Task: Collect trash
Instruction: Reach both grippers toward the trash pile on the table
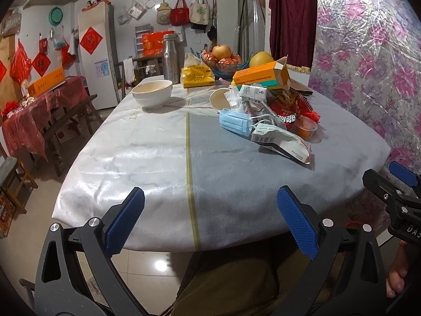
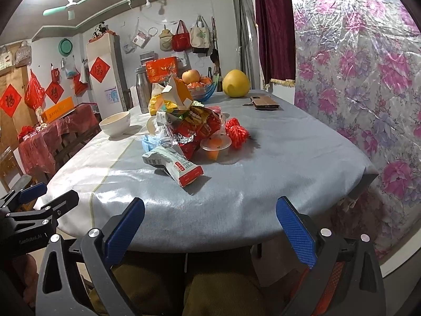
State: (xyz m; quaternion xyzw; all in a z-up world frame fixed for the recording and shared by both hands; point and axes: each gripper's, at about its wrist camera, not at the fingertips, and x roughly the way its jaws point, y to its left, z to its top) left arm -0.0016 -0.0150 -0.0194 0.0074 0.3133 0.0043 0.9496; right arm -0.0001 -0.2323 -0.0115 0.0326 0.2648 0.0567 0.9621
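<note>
A pile of trash lies on the table's right half: a blue face mask (image 1: 235,123), a white crumpled packet (image 1: 282,140) (image 2: 173,164), a red snack bag (image 1: 288,110) (image 2: 198,129), a clear plastic cup with orange contents (image 1: 305,127) (image 2: 216,146), an orange carton (image 1: 259,76) (image 2: 176,93) and a paper cup (image 1: 219,98). My left gripper (image 1: 210,221) is open and empty, low at the table's near edge. My right gripper (image 2: 210,223) is open and empty, also at the near edge, well short of the pile.
A white bowl (image 1: 152,93) (image 2: 115,123), steel flask (image 1: 169,58), yellow tissue pack (image 1: 197,75), fruit bowl (image 1: 226,62), pomelo (image 2: 236,83), phone (image 2: 264,102) and red string ball (image 2: 236,131) stand on the grey-white table (image 1: 158,158). A floral covered wall (image 2: 368,92) is at the right.
</note>
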